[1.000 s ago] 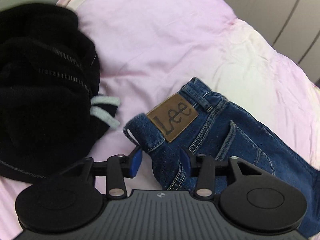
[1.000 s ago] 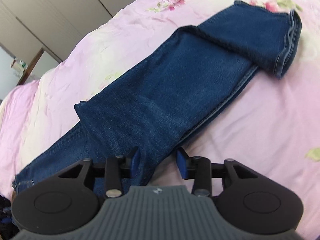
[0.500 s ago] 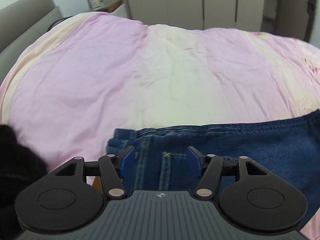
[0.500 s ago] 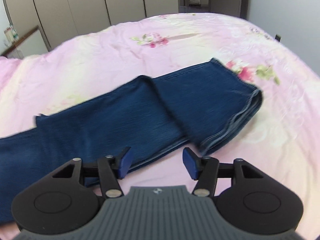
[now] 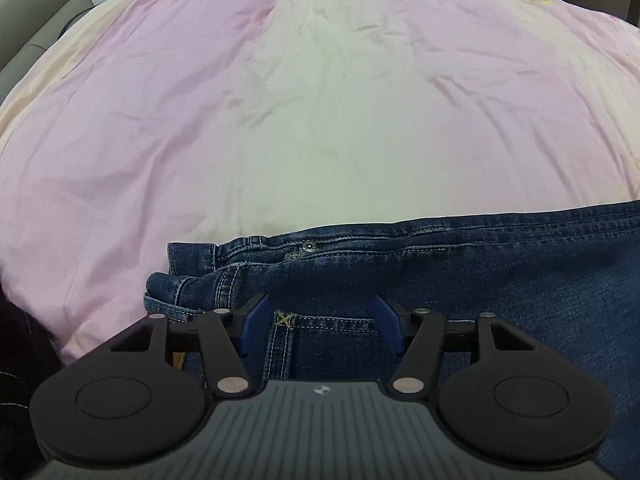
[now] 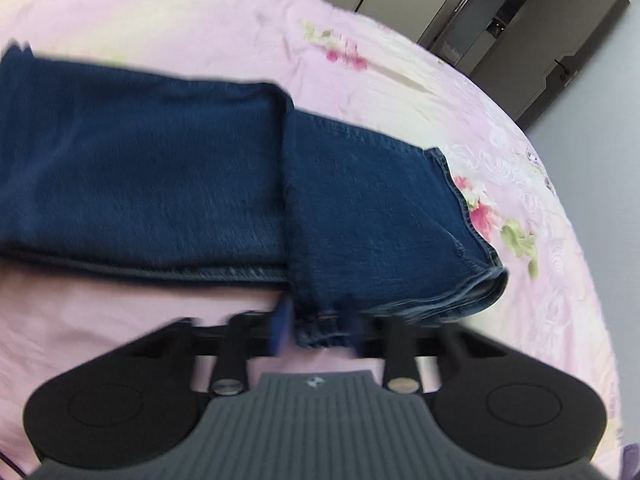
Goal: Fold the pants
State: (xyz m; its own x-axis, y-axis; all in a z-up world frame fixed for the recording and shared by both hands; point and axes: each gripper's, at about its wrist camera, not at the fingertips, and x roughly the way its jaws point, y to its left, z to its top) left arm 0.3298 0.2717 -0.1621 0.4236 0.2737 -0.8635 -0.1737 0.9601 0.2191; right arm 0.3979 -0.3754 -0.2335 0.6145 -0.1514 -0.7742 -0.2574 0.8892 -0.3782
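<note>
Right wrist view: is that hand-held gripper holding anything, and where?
Cannot tell. The right hand-held gripper has its fingers either side of the jeans' near edge, but blur hides any clamping.

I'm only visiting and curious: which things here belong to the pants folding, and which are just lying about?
Part of the job:
blue jeans
left gripper
right gripper

Just there:
pink bedspread
black garment
wardrobe doors

The pants are dark, coarse denim with pale stitching and metal rivets. The bedcover is smooth, matt, creased cloth. Both tongs look matt black plastic.
</note>
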